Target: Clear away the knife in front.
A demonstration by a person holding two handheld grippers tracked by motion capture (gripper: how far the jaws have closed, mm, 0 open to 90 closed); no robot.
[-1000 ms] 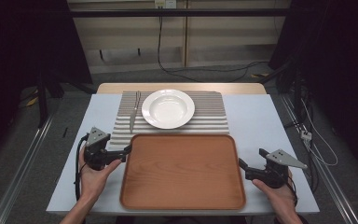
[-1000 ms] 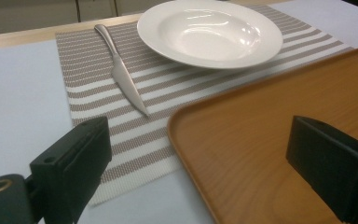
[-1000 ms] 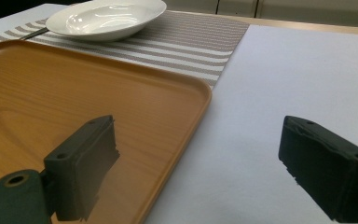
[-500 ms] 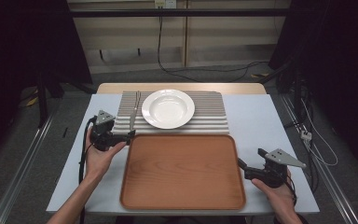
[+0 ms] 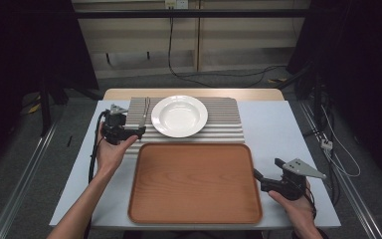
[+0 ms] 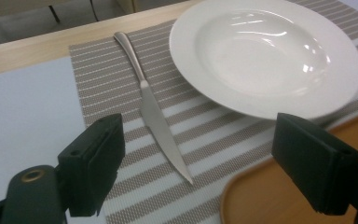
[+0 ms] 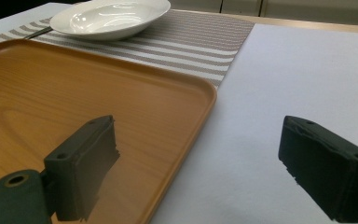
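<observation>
**Left gripper lines up on the knife beside the plate**

Nearest the person, the right gripper [image 5: 256, 177] rests on the white table [image 5: 278, 124] at the right edge of the wooden tray [image 5: 195, 181]. Its jaws stand wide apart and hold nothing; in the right gripper view one jaw hangs over the tray's near right corner and the other over bare tabletop. The tray itself is empty and lies at the near middle of the table.

Farther off and to the left, the left gripper [image 5: 138, 131] hovers just past the tray's far left corner, above the striped placemat [image 5: 224, 117]. Its jaws are likewise spread, with nothing between them. In the left gripper view the knife [image 6: 151, 105] lies flat on the placemat between the two jaws, blade tip toward the tray and handle pointing to the far side, apart from both pads. The white plate [image 5: 179, 115] sits just right of the knife, its rim close to the blade without clearly touching.

This looks like the reach step, with the grasp not yet made. The next move calls for lowering the left gripper until the pads straddle the knife, then closing across its narrow width. The knife lies very flat on the mat, so the pads must come down close to the weave, and the right-hand jaw needs to stay clear of the plate's rim.
</observation>
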